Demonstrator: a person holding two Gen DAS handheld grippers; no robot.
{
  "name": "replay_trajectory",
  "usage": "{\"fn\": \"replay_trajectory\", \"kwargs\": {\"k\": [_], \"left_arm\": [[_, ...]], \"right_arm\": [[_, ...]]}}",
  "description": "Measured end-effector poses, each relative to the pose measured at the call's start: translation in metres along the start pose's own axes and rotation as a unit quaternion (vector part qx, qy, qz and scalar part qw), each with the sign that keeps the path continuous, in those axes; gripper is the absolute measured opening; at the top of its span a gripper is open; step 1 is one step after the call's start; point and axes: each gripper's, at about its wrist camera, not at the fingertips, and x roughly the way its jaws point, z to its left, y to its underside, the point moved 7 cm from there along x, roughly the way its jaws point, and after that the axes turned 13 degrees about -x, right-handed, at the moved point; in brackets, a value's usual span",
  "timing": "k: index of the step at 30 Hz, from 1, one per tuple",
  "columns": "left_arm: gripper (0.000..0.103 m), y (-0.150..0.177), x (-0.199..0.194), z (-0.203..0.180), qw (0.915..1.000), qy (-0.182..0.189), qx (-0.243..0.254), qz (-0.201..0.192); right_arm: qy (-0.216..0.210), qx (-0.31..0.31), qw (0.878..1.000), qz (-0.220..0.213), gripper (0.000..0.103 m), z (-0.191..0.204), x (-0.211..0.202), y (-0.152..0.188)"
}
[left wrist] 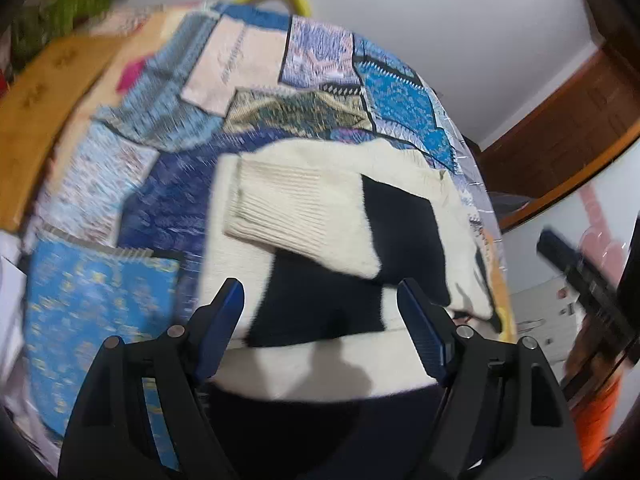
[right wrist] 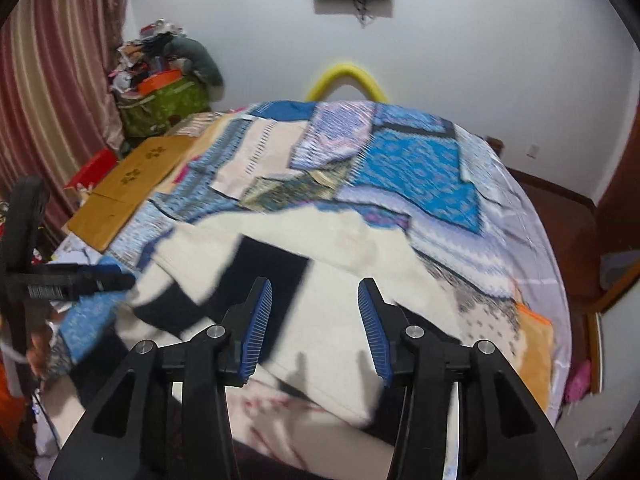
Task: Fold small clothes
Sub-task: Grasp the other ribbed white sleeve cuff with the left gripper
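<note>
Cream-and-black knit sweater lies part-folded, one sleeve across its middle, on the near bed; our left tongs and right tongs hover spread, empty; next, we judge, pinch the near hem.

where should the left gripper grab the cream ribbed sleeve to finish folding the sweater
Grip the ribbed cuff end of the sleeve, which lies folded across the cream and black sweater on the patchwork bedspread. That cuff edge is free and raised on the left, so I would bring the left gripper in low from the left. Both grippers are open and empty; the right gripper hovers nearby.
</note>
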Motion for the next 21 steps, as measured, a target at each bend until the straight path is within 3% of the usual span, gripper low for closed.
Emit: {"fn": "replay_trajectory", "kwargs": {"k": [9,13,17,21], "left_arm": [[0.078,-0.013,0.048,0.015,0.9944,0.009,-0.091,0.054],[0.078,-0.019,0.062,0.018,0.9885,0.035,-0.127,0.074],[0.078,-0.028,0.072,0.017,0.9874,0.036,-0.140,0.065],[0.077,-0.041,0.081,0.012,0.9912,0.010,-0.125,0.042]], "right_arm": [[0.008,0.058,0.998,0.022,0.042,-0.048,-0.005,0.057],[0.010,0.081,0.996,0.035,0.045,-0.061,-0.005,0.083],[0.006,0.108,0.993,0.044,0.050,-0.071,-0.005,0.105],[-0.001,0.132,0.990,0.051,0.050,-0.076,-0.006,0.122]]}}
